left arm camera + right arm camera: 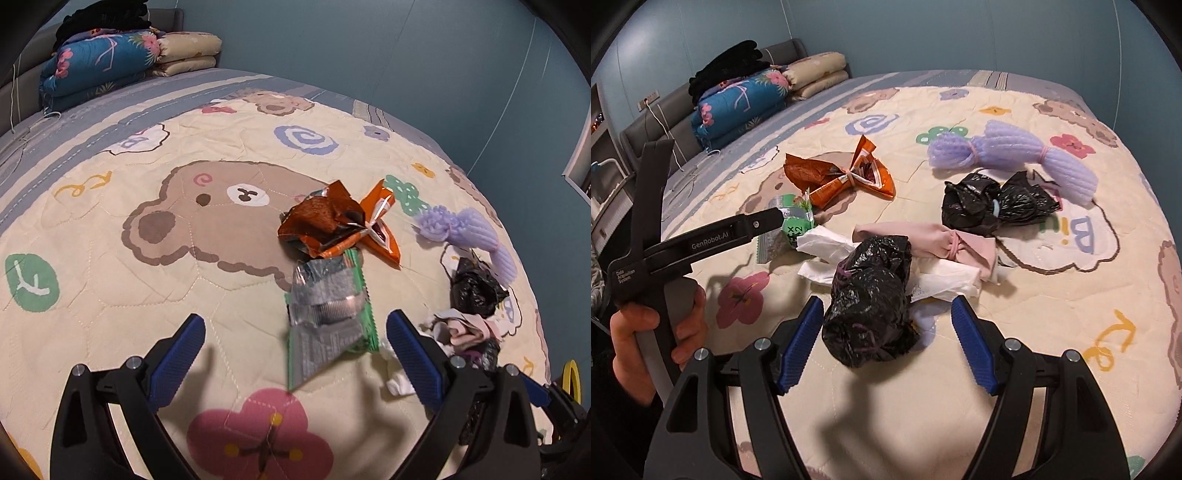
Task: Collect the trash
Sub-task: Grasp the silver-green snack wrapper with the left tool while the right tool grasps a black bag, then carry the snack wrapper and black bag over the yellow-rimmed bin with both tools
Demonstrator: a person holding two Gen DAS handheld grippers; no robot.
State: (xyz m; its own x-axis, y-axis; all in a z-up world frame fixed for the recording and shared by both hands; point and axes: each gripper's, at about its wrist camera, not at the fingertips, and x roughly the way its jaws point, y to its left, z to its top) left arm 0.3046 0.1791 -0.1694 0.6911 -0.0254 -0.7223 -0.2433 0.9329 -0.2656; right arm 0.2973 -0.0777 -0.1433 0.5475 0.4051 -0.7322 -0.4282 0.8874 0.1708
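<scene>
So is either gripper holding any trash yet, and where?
Nothing held. The left gripper stands open around the green wrapper; the right gripper stands open around the black bag.

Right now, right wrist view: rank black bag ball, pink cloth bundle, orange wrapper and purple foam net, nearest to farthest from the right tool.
1. Black bag ball: sits between the open fingers of the right tool.
2. Pink cloth bundle: just behind the ball, slightly right.
3. Orange wrapper up left and purple foam net up right: both farther back, too close to call.
</scene>
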